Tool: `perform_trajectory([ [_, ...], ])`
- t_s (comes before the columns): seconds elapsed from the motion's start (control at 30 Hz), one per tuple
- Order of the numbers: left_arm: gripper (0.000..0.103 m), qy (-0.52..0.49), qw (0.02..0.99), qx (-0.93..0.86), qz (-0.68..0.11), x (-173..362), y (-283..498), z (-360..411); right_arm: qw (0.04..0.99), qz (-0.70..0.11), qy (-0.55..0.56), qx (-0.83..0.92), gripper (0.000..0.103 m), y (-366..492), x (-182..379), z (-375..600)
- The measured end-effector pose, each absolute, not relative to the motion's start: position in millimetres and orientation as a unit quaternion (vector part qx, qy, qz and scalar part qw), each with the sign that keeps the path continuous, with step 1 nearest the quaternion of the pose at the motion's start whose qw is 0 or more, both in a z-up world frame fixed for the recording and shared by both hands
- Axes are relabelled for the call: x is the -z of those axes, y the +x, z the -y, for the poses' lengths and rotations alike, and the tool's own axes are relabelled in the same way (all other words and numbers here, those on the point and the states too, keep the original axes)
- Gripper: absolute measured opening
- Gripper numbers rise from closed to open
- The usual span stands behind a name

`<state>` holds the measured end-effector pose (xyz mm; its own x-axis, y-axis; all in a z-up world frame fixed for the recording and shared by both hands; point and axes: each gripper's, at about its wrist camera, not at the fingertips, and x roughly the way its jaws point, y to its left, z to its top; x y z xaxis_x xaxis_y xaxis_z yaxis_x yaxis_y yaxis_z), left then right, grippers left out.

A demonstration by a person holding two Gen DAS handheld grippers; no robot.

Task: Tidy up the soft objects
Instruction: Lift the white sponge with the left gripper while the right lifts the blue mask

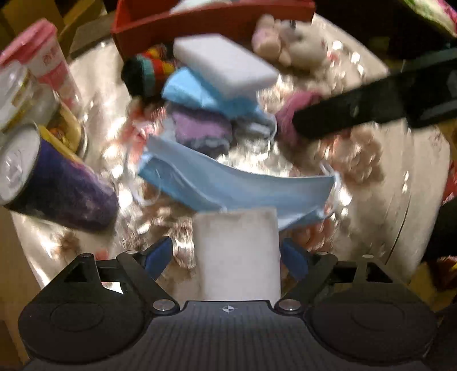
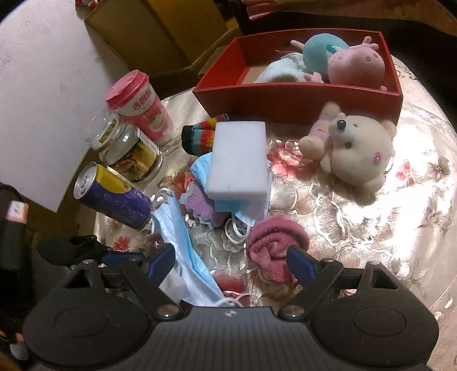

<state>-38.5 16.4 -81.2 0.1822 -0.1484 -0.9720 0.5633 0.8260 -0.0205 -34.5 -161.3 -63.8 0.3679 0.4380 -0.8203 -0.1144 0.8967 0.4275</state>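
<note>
Between our left gripper's [image 1: 228,252] jaws sits a white sponge [image 1: 237,254], pinched, long axis pointing ahead toward the red box [image 1: 200,17]; we're blurred. Right view: our right gripper [image 2: 231,261] gapes wide, empty, pink sock [image 2: 274,245] just ahead, touching its right finger, nearer this hand.

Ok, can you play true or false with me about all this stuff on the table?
1. The teddy bear is inside the red box. False: it lies on the cloth in front of the box.
2. A white sponge sits on top of the blue masks. True.
3. The cup has a green lid. False: the lid is pink.
4. The right tool is open. True; the pink sock lies by one finger.
</note>
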Motion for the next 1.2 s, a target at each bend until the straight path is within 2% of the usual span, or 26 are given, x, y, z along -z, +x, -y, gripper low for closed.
perform_trajectory([
  [0.13,0.081,0.190,0.726,0.249,-0.613,98.3,-48.1,-12.6,0.807,-0.545,0.144,-0.175,0.064,-34.4,67.6,157.0],
  [0.23,0.058,0.200,0.740,0.238,-0.597,93.6,-51.5,-13.3,0.805,-0.547,0.126,-0.190,0.064,-36.7,68.9,147.0],
  [0.3,0.054,0.157,0.746,0.235,-0.603,88.3,-45.8,-24.8,0.806,-0.546,0.116,-0.199,0.064,-37.9,67.8,140.2],
  [0.57,0.054,0.122,0.768,0.268,-0.569,55.2,-64.7,-39.2,0.812,-0.532,0.099,-0.218,0.063,-34.5,59.7,120.8],
  [0.83,0.055,0.139,0.732,0.320,-0.586,70.4,-91.9,-38.3,0.794,-0.552,0.024,-0.251,0.063,-28.6,73.0,68.3],
  [0.9,0.056,0.128,0.733,0.317,-0.589,71.2,-91.5,-44.3,0.790,-0.562,-0.002,-0.245,0.055,-26.6,83.5,57.2],
  [0.93,0.056,0.122,0.734,0.313,-0.591,71.1,-90.8,-48.1,0.786,-0.568,-0.014,-0.244,0.037,-25.6,88.8,52.1],
  [0.97,0.056,0.116,0.735,0.308,-0.593,71.8,-91.1,-51.7,0.778,-0.578,-0.022,-0.245,0.014,-24.8,95.5,48.4],
  [1.0,0.056,0.109,0.734,0.304,-0.597,73.1,-89.8,-54.6,0.770,-0.591,-0.022,-0.241,0.007,-23.6,103.5,46.7],
  [1.07,0.057,0.102,0.733,0.301,-0.602,74.9,-88.4,-58.1,0.774,-0.584,-0.031,-0.244,0.000,-26.2,107.3,47.2],
  [1.2,0.058,0.094,0.735,0.303,-0.600,70.7,-89.4,-59.9,0.774,-0.587,0.015,-0.236,0.000,-26.4,104.5,64.4],
])
